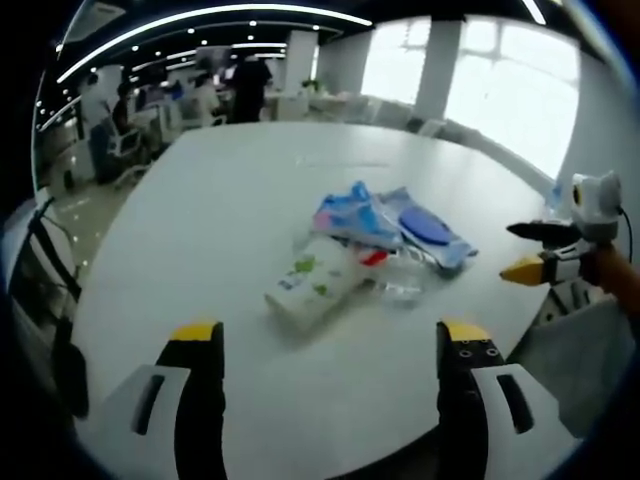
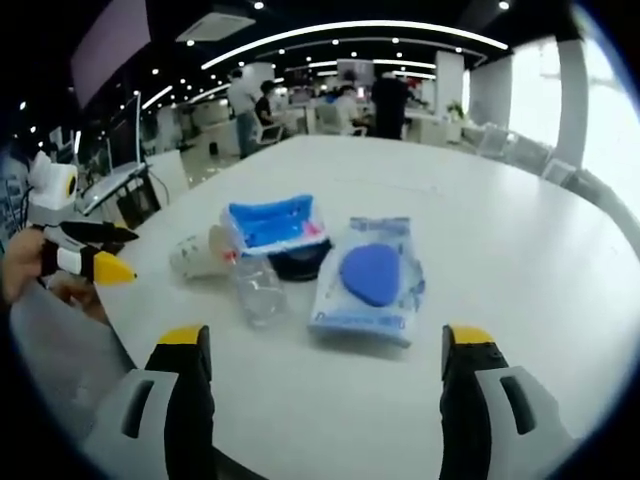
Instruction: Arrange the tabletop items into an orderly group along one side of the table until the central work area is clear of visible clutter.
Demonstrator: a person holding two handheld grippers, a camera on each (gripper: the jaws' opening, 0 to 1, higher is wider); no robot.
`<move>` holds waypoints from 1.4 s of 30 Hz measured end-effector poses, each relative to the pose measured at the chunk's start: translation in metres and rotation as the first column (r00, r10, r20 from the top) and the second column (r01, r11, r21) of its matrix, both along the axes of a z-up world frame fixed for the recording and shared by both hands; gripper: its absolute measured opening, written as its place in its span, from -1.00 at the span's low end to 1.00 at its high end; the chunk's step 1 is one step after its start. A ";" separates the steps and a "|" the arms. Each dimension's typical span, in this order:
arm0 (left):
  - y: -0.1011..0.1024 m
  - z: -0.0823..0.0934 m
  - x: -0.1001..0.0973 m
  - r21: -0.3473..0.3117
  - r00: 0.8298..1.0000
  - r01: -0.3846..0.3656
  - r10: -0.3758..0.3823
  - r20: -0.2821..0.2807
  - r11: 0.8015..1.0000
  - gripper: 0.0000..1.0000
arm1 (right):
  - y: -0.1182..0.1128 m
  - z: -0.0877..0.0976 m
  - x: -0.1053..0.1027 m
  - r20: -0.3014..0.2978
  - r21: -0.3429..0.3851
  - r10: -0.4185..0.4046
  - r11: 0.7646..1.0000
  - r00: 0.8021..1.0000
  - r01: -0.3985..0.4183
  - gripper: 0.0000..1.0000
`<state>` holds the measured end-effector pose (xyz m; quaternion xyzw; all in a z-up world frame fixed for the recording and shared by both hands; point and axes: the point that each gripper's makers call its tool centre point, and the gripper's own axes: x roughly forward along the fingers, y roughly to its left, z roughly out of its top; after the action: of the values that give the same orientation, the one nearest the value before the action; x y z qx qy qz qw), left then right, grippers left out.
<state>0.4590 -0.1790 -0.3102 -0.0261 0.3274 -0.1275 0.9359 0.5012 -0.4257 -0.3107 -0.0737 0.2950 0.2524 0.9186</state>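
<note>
A small heap of items lies mid-table. In the left gripper view I see a white pack with green print [image 1: 310,280], a blue and pink packet [image 1: 352,215], a pale blue wipes pack with a dark blue oval [image 1: 428,228] and a clear plastic bottle [image 1: 395,290]. My left gripper [image 1: 330,345] stands open short of the heap, with nothing between its jaws. In the right gripper view the wipes pack [image 2: 368,278], blue packet [image 2: 272,222], bottle [image 2: 258,290] and white pack [image 2: 200,255] lie ahead of my open right gripper [image 2: 327,345]. Each gripper shows in the other's view: right gripper [image 1: 522,250], left gripper [image 2: 108,252].
The round white table [image 1: 230,190] stretches bare beyond the heap, and its near edge [image 2: 330,440] runs under the jaws. Office chairs [image 1: 115,150], desks and standing people [image 2: 390,100] fill the room behind. Bright windows [image 1: 500,70] line one wall.
</note>
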 end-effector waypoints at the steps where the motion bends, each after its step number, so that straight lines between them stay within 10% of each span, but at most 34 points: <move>1: 0.000 0.000 0.000 0.000 1.000 0.002 -0.002 0.000 1.000 0.67 | 0.000 0.000 0.000 0.000 0.001 0.000 1.000 1.000 0.000 0.89; 42: -0.003 -0.003 -0.003 0.006 1.000 0.021 -0.021 -0.023 1.000 0.60 | 0.014 -0.003 -0.007 0.003 -0.015 0.084 0.996 0.996 -0.084 0.72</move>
<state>0.4561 -0.1819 -0.3132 -0.0210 0.3388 -0.1361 0.9307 0.4944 -0.4121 -0.3132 -0.0934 0.2917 0.2886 0.9071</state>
